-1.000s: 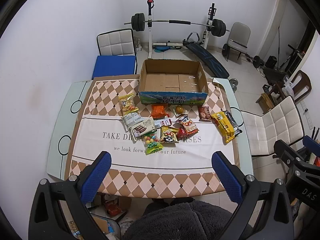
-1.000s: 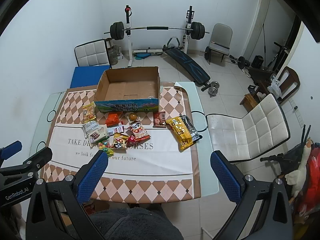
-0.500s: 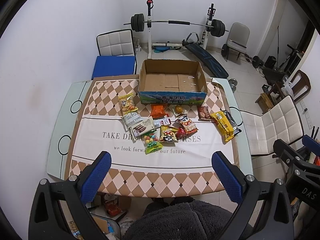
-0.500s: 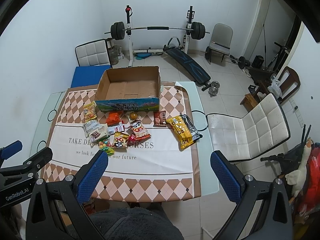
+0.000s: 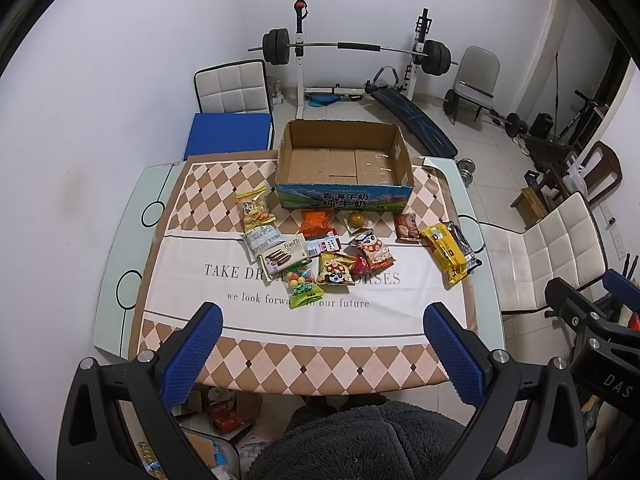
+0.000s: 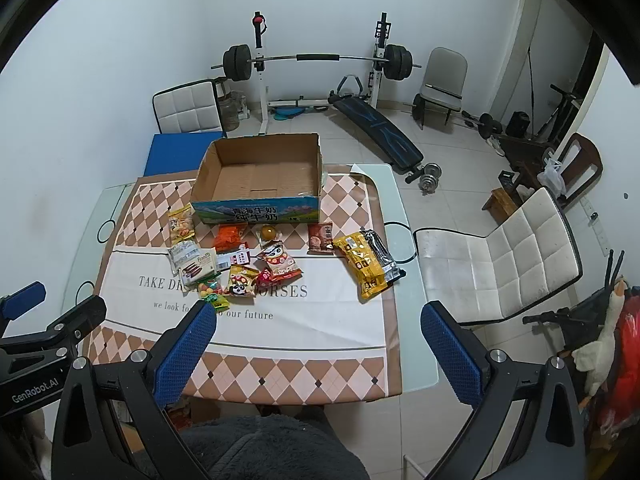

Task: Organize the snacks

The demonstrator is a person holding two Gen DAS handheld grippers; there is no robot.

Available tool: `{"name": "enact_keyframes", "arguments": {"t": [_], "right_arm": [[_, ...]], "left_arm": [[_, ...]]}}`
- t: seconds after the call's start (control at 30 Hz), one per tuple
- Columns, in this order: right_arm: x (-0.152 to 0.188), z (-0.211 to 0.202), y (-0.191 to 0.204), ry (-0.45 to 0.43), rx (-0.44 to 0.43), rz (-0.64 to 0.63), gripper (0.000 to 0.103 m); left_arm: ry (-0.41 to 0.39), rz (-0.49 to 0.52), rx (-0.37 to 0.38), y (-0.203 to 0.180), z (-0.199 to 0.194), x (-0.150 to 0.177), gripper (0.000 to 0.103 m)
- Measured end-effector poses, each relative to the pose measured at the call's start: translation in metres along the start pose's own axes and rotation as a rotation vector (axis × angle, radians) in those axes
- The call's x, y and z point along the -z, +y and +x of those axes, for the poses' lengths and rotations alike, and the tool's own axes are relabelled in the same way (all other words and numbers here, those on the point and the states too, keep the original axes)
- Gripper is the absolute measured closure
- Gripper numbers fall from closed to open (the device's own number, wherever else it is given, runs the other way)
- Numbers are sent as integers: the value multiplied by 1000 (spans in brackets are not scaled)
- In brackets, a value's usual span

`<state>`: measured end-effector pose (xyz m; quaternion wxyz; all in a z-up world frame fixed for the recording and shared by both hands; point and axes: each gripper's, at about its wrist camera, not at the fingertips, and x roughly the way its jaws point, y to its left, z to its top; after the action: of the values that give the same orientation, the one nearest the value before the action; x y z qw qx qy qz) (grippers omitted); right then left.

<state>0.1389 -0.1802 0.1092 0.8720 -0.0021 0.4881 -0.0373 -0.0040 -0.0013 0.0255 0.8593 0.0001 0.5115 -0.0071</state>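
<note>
An empty cardboard box [image 5: 344, 162] [image 6: 260, 176] stands at the far side of the table. Several snack packets lie in front of it: a yellow bag [image 5: 444, 250] [image 6: 360, 264] at the right, a Franzi wafer box [image 5: 282, 256] [image 6: 196, 266], a panda packet [image 5: 336, 270] [image 6: 242, 280], an orange packet [image 5: 316, 222] [image 6: 228, 236]. My left gripper [image 5: 322, 340] is open and empty, high above the table's near edge. My right gripper [image 6: 318, 340] is open and empty, also above the near edge.
The table [image 5: 120, 264] carries a checkered cloth [image 5: 264, 356]. White chairs stand at the right [image 6: 500, 256] and behind the table [image 5: 232, 88]. A barbell rack [image 5: 352, 46] and bench stand at the back wall.
Both grippers have shifted very slightly; the table scene looks a touch nearer. Nothing was taken hold of or moved on the table.
</note>
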Motion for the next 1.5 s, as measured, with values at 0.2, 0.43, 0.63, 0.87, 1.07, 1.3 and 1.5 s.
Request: {"name": "enact_keyframes", "arguments": {"t": [0.2,0.43,0.63,0.87,1.07,1.3,1.5], "right_arm": [[-1,2,5,8,-8,-3,0],[-10,19,1,46,-38,6,0],[-23,80,-30,127,-63,78,0],[-34,198,-79,244,-23,89,0],[-47,331,-120,362,-4,57,0],[-51,474,-135,533,-41,-49,0],[-45,550,-132,621,-77,-146,0]], "left_arm": [[3,-2,2,-8,-3,-3,0],[25,-18,4,-14,11,-10,0],[78,-39,-10,-15,72,-22,0],[179,12,-46,-43,174,-44,0],[357,-48,21,-69,273,-63,0],[536,-151,71,-96,384,-75,0],[659,-249,87,-98,449,-71,6]]}}
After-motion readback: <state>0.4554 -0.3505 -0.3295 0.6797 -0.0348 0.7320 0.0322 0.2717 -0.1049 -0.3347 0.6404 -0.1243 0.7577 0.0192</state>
